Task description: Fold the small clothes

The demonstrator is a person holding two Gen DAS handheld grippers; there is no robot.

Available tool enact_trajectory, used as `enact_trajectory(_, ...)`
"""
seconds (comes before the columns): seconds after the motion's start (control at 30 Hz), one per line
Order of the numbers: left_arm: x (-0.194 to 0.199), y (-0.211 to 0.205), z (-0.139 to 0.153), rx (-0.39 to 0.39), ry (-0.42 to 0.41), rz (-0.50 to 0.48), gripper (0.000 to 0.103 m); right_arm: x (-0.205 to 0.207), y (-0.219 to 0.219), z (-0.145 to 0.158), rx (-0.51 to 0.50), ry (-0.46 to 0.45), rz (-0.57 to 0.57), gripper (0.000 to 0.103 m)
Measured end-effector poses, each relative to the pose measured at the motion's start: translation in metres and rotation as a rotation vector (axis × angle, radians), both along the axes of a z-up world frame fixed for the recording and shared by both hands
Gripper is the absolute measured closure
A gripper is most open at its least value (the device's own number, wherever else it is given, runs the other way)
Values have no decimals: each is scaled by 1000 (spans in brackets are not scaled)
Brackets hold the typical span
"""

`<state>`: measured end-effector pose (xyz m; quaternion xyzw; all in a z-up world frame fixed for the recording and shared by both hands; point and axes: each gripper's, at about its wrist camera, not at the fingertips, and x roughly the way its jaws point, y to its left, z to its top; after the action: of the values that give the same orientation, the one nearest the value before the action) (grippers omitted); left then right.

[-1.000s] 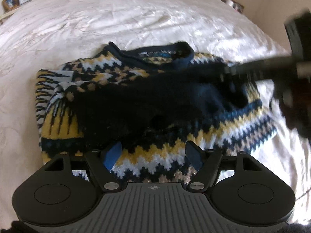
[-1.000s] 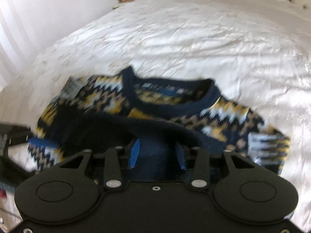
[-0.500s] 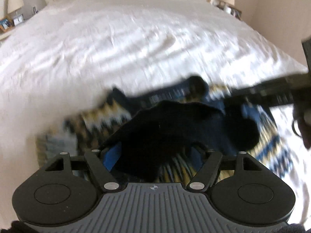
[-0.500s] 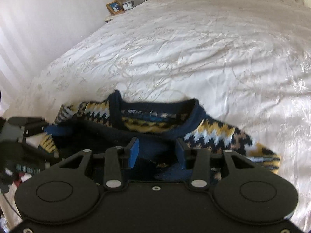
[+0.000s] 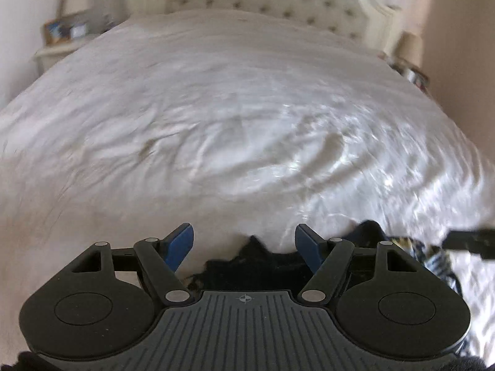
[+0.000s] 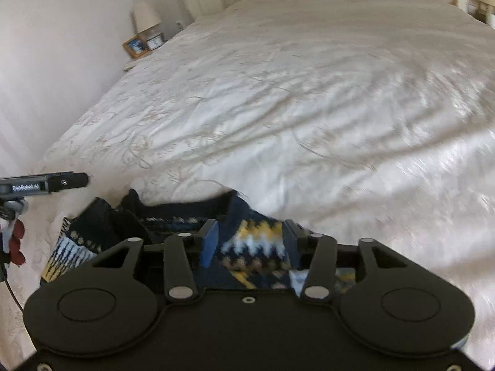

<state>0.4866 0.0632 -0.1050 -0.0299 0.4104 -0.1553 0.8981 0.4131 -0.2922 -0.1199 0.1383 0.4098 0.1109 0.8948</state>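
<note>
A small navy knitted sweater (image 6: 256, 247) with yellow, white and tan zigzag bands lies bunched on the white bedspread (image 6: 309, 108). In the right wrist view my right gripper (image 6: 252, 244) stands open with the patterned knit lying between its blue pads. In the left wrist view my left gripper (image 5: 244, 245) is open, with a dark edge of the sweater (image 5: 256, 262) low between its fingers, not pinched. Part of the sweater (image 5: 427, 253) shows at the right, beside the other gripper's black finger (image 5: 470, 241). The left gripper's finger (image 6: 46, 184) shows at the left of the right wrist view.
The bed has a tufted cream headboard (image 5: 278, 3). A nightstand with a lamp and framed photo (image 6: 145, 37) stands at the left of the bed. Another lamp (image 5: 408, 49) stands at the right. The wide bedspread stretches beyond the sweater.
Both grippers have opened wider and tilted up toward the headboard. The dark fold held by the right gripper has been let go. The sweater now sits low in both views.
</note>
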Motion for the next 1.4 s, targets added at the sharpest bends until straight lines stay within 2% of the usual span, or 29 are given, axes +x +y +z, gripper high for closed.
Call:
enact_trajectory(0.13, -11, 23, 0, -9, 7, 52, 32, -28, -10, 6, -5, -17, -4, 46)
enact_trajectory(0.23, -23, 31, -3, -1, 33, 44, 32, -45, 0, 4, -51, 16, 76, 46)
enact_trajectory(0.33, -40, 28, -12, 12, 70, 9, 32, -58, 20, -1, -44, 47, 176, 46)
enact_trajectory(0.47, -60, 19, -27, 4, 123, -37, 32, -59, 47, -14, 30, 91, 266, 46)
enact_trajectory(0.57, -66, 11, -36, 10, 147, -56, 32, -41, 66, -23, -13, 85, 322, 46)
enact_trajectory(0.73, -62, 12, -42, 13, 165, -40, 32, 10, 49, -29, -73, 58, 131, 46)
enact_trajectory(0.83, -61, 15, -43, 19, 174, -30, 32, 19, 37, -24, -104, 42, 70, 46)
enact_trajectory(0.97, -58, 19, -47, -4, 200, -23, 32, 10, 22, -23, -78, 47, 60, 42)
enact_trajectory(1.07, -52, 18, -51, -1, 217, -7, 32, 10, 15, -36, -71, 100, 70, 42)
enact_trajectory(1.23, -39, 18, -56, -16, 230, 33, 31, 10, 20, -47, -61, 127, 90, 42)
enact_trajectory(1.33, -29, 20, -65, -34, 277, 64, 32, 20, 23, -56, -47, 155, 81, 41)
enact_trajectory(1.37, -27, 20, -67, -42, 290, 67, 33, 22, 23, -57, -36, 163, 73, 46)
enact_trajectory(1.4, -26, 19, -67, -39, 290, 64, 35, 23, 23, -56, -23, 161, 77, 83)
